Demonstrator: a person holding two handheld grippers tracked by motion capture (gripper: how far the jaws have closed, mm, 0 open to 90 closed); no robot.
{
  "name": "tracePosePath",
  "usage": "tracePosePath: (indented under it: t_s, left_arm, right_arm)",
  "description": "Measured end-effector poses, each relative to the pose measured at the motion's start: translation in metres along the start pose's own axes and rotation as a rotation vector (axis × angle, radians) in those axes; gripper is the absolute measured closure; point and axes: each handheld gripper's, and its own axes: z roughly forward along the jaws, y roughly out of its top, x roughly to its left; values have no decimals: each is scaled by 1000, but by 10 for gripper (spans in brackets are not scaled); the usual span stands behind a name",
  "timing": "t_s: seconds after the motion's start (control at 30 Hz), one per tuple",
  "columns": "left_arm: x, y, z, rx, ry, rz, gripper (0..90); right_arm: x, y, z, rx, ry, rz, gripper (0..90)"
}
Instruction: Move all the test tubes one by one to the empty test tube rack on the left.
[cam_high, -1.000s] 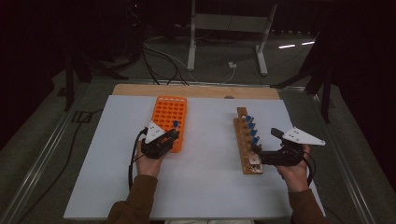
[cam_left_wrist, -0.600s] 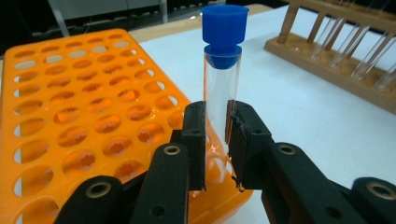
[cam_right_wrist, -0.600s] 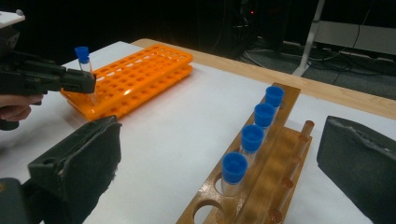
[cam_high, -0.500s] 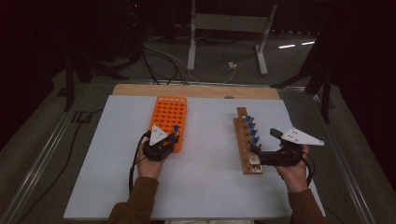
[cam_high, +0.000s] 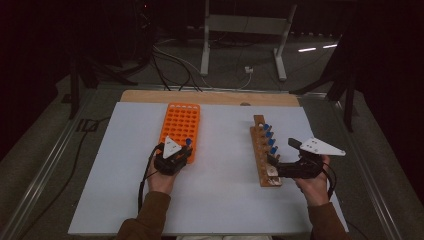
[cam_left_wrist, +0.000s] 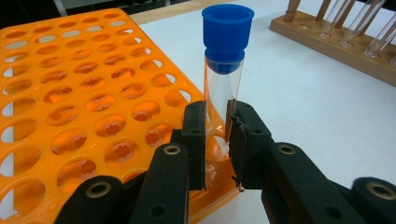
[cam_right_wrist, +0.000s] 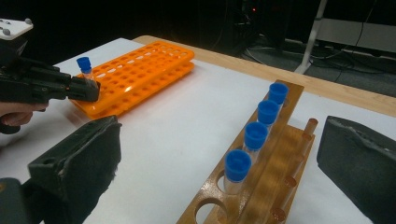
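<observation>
Left gripper (cam_left_wrist: 217, 140): your fingers are clamped on the tube (cam_left_wrist: 223, 100), low on its glass, one pad each side; cap (cam_left_wrist: 227, 32) well above the fingers.
Tube: upright, foot at the near corner of the orange rack (cam_left_wrist: 70, 93); whether it sits in a hole, can't tell. Seen from the right gripper view, the tube (cam_right_wrist: 85, 67) stands just past your left fingertips at the rack (cam_right_wrist: 140, 70) end.
Right gripper (cam_right_wrist: 219, 158): fingers wide apart, nothing clamped; near end of the wooden rack (cam_right_wrist: 273, 186) lies between them.
Wooden rack: four blue-capped tubes (cam_right_wrist: 238, 170) in a row, running away from your right fingers; nearest hole in front of them.
High view: left gripper (cam_high: 172, 159) at the orange rack's (cam_high: 181, 120) near right corner, right gripper (cam_high: 280, 167) at the wooden rack's (cam_high: 260, 150) near end, well apart.
Desk (cam_high: 220, 200): white, both racks on it.
</observation>
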Motion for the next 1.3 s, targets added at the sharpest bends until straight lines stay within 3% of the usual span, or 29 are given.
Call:
tracePosePath:
  t_s: [0.2,0.33,0.37,0.5,0.7,0.73,0.77,0.83,0.9,0.93,0.97,1.0,1.03,1.3]
  left_arm:
    - [0,1,0,6,-3,-2,777]
    - [4,0,-1,3,-16,-39,641]
    - [4,0,-2,-1,-16,-41,641]
    - [6,3,-9,-34,-17,-68,510]
    - [12,5,-25,-87,-71,-132,397]
    - [11,6,-27,-93,-63,-136,302]
    - [11,6,-30,-98,-57,-141,302]
    - [10,8,-36,-112,-40,-145,172]
    - [9,8,-41,-128,-32,-154,163]
    - [9,8,-42,-136,-30,-163,147]
    - [9,9,-44,-142,-25,-169,59]
    - [9,9,-45,-145,-26,-174,31]
    - [8,9,-45,-146,-22,-173,31]
    - [4,11,-47,-152,-20,-144,8]
  right_arm:
    - [0,0,1,2,1,-1,1]
    - [0,0,2,7,-1,4,1]
    - [0,0,2,7,-1,4,1]
    - [-2,-1,4,20,-4,3,8]
    - [-4,-4,9,44,-11,7,53]
    - [-5,-6,12,58,-11,8,90]
    - [-5,-6,12,58,-11,8,90]
    - [-7,-11,17,84,-14,12,174]
    - [-8,-13,18,95,-12,10,201]
    - [-8,-15,20,105,-14,7,240]
    - [-9,-18,23,116,-10,5,346]
    - [-9,-20,24,123,-7,-2,396]
    - [-9,-20,24,123,-7,-2,396]
    - [-5,-27,35,150,-38,-30,658]
